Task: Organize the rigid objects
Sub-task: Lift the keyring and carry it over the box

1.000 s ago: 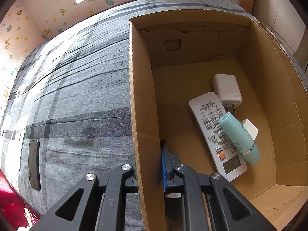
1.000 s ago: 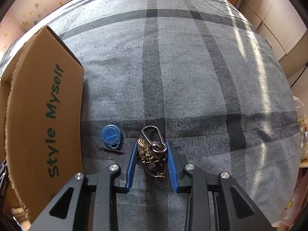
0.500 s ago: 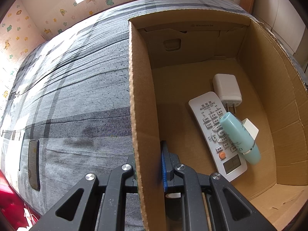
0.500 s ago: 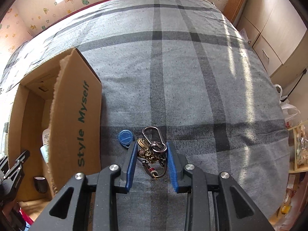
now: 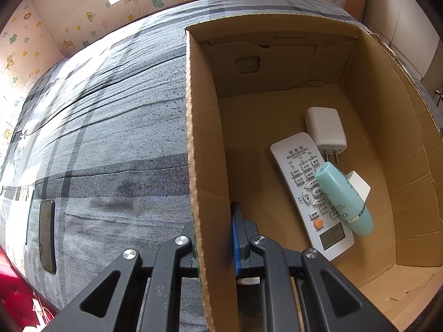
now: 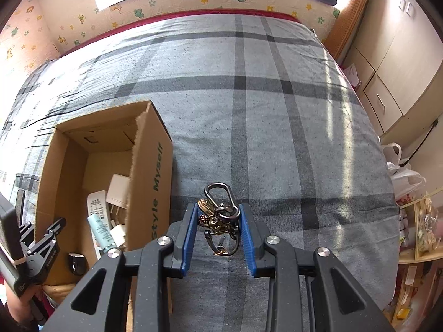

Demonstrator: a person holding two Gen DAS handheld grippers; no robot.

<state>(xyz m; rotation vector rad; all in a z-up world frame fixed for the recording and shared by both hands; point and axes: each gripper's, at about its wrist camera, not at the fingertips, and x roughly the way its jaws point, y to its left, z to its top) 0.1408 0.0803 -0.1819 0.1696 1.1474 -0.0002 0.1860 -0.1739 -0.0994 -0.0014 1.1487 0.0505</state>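
Keys on a carabiner ring (image 6: 218,215) hang clamped between the blue pads of the right tongs (image 6: 218,231), lifted clear of the grey plaid bed (image 6: 277,110) with the bunch dangling below the clip. The right tongs point steeply downward over the bed cover, just to the right of the cardboard box (image 6: 151,182) printed with "Style Myself". The left tongs (image 5: 214,238) also point steeply down and are pinched together on the box's left wall (image 5: 205,166), 1 finger outside the cardboard and 1 blue pad (image 5: 235,238) inside it. In the right wrist view the left tongs show at the lower left edge, gripped by a hand (image 6: 19,304) (only partly in frame). Inside the box lie a white remote control (image 5: 307,193), a white plug adapter (image 5: 325,130) touching the remote's far end, and a teal tube (image 5: 343,199) resting diagonally across the remote's buttons, with a small white piece (image 5: 360,185) beside the tube. A dark phone (image 5: 47,240) lies flat on the bed to the left of the box, well apart from it. Pale cupboards (image 6: 393,63) stand beyond the bed's right edge, and a plastic bag (image 6: 401,171) sits near them.
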